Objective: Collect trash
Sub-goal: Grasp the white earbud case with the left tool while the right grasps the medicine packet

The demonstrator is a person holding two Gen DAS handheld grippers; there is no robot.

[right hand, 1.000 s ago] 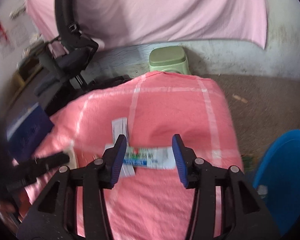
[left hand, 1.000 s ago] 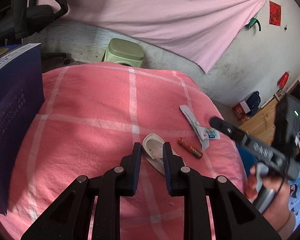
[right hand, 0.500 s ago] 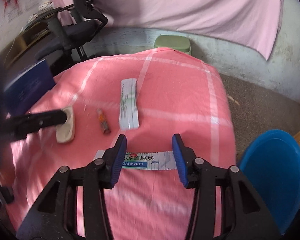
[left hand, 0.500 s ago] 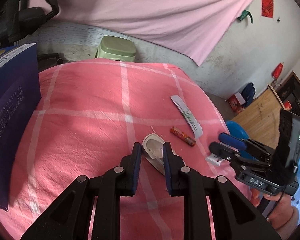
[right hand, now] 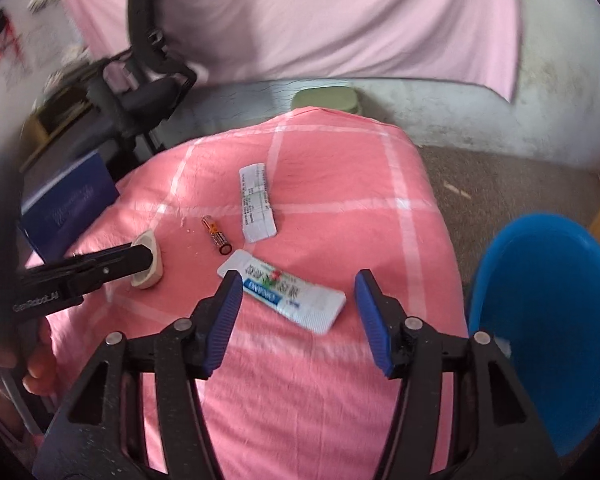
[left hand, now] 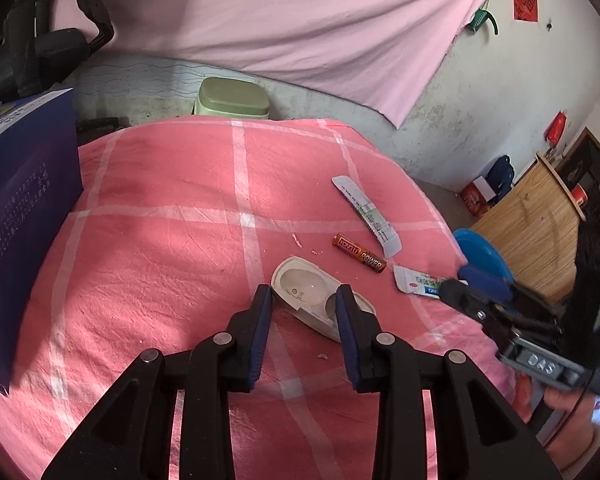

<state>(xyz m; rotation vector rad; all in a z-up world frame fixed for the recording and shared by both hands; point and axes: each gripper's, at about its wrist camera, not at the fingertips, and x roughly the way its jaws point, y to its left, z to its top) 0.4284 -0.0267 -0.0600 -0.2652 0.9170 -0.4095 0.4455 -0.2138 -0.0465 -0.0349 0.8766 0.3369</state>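
Fingers of the left gripper (left hand: pixel 303 295) stand apart on either side of a shallow white plastic tray (left hand: pixel 316 298), whose near end lies between the pads; whether they touch it cannot be told. Fingers of the right gripper (right hand: pixel 298 285) are spread wide over a white sachet with blue print (right hand: pixel 290 294), which lies flat and askew on the pink checked counter cloth (right hand: pixel 340 184) between the two blue pads without touching either.

Just beyond the left fingers, to their right, an orange battery (left hand: pixel 359 253) marked POWER lies on the cloth, near the tray but apart from it. In the right wrist view the same battery sits beyond the sachet's far corner, ahead and left of the right fingers. A little farther on, a long white printed strip (left hand: pixel 366 216) lies flat, its near end close beside the battery. A few small crumbs (left hand: pixel 297 240) are scattered between tray and battery.

To the right of the right fingers, off the counter edge, stands a blue bin (right hand: pixel 548 304). A dark blue book (left hand: pixel 24 216) stands at the far left of the left fingers. Past the far counter edge sit a green stool (left hand: pixel 232 98), a black office chair (right hand: pixel 148 72) and a pink curtain (left hand: pixel 284 20).
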